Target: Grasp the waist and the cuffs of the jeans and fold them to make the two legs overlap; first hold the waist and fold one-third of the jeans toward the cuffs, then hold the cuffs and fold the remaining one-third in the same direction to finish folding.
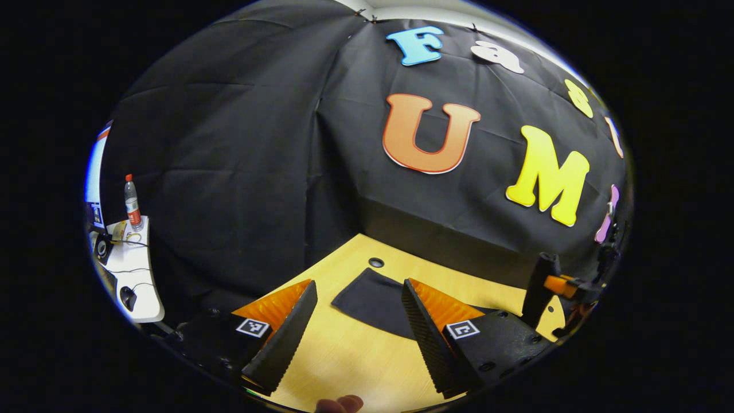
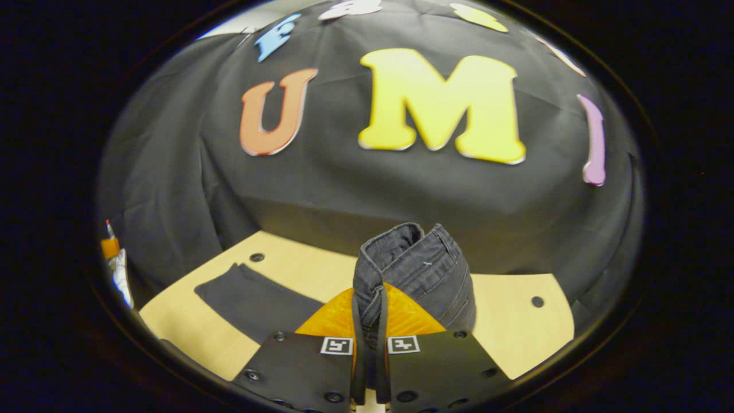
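The dark jeans lie on the light wooden table. In the right gripper view my right gripper is shut on the waist, which stands bunched and lifted above the fingers. One leg stretches flat to the left on the table. In the left gripper view my left gripper is open above the table, and the cuff end of the jeans lies just beyond and between its fingertips, untouched. The right gripper shows farther off at the right edge.
The black cloth wall rises close behind the table's far edge. Round holes sit near the table's corners. A white side table with a bottle stands far left. A fingertip shows at the bottom.
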{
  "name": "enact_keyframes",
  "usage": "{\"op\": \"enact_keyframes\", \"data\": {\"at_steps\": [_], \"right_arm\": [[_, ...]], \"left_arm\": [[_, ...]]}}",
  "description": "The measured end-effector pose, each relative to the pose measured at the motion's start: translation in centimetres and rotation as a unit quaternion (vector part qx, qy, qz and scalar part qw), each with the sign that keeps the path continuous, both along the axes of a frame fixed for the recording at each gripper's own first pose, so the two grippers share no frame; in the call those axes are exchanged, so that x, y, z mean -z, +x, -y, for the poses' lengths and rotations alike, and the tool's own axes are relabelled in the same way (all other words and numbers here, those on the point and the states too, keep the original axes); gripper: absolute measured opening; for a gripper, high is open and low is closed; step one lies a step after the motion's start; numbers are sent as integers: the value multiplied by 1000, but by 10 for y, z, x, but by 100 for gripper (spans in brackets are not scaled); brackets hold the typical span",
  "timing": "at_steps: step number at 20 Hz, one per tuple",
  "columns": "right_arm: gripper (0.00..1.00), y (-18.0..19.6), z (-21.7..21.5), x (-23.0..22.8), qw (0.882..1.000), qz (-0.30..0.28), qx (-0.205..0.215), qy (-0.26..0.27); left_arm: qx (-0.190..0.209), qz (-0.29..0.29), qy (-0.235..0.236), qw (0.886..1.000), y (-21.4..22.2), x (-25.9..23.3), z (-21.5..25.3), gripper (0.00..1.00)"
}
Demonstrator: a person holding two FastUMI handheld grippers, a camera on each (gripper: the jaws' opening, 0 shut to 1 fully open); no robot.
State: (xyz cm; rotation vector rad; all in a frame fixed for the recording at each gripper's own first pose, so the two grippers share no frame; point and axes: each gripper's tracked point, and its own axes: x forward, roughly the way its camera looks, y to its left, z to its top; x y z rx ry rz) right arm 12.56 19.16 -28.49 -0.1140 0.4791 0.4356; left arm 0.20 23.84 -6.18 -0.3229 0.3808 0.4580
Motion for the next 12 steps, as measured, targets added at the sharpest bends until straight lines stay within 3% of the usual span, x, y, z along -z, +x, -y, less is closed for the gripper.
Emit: {"op": "enact_keyframes", "data": {"at_steps": [5,9,12], "right_arm": [[7,-17,-62,109,994,-49,-56,-78],[8,-21,-74,144,989,-64,-70,-117],[17,-28,-84,152,986,-72,-86,-122]], "left_arm": [[-27,-22,-15,999,-33,20,-23,96],[-40,-34,-29,998,-45,33,-34,96],[-48,-33,-37,998,-44,37,-40,96]]}}
